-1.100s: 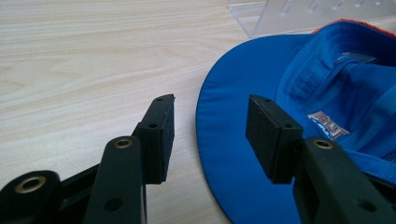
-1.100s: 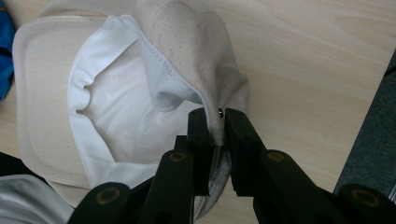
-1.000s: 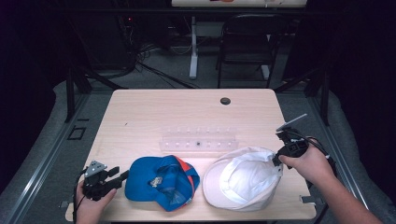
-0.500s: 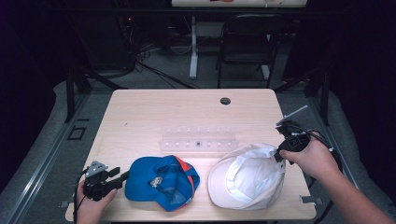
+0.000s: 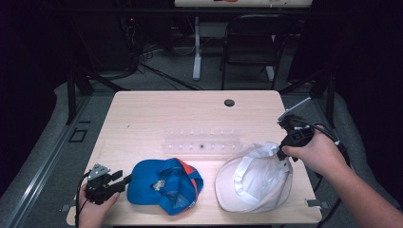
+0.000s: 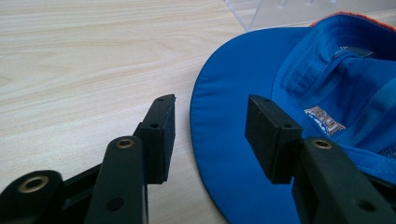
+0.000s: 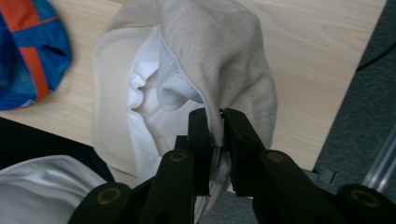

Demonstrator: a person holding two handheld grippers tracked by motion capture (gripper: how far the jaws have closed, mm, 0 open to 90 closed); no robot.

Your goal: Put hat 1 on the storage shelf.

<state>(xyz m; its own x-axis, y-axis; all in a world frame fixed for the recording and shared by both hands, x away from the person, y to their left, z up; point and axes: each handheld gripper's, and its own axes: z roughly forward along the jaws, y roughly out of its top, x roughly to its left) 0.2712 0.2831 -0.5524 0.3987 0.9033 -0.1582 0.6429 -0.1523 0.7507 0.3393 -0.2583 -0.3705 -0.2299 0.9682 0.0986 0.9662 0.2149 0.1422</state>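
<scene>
From the high view, the white cap (image 5: 254,178) is seen at the desk's (image 5: 157,118) right front, pinched at its rear edge by the right claw (image 5: 283,151). In the left gripper view, the left claw (image 6: 210,135) is held agape astride the blue cap's (image 6: 289,107) brim. In the right gripper view, fabric is clamped tight.

white cap (image 7: 224,60), rim pinched between fingers (image 7: 201,140)

A pale wood-grain rectangular table (image 5: 142,118) with a small round black grommet (image 5: 229,102) near its far edge stands on grey carpeted floor (image 5: 62,156). Beyond it, a white metal table leg (image 5: 196,50) and a dark frame chair (image 5: 249,47) stand in dim surroundings, with black cables (image 5: 152,71) trailing across the floor. Light falls on the tabletop; the sides lie in darkness.
</scene>
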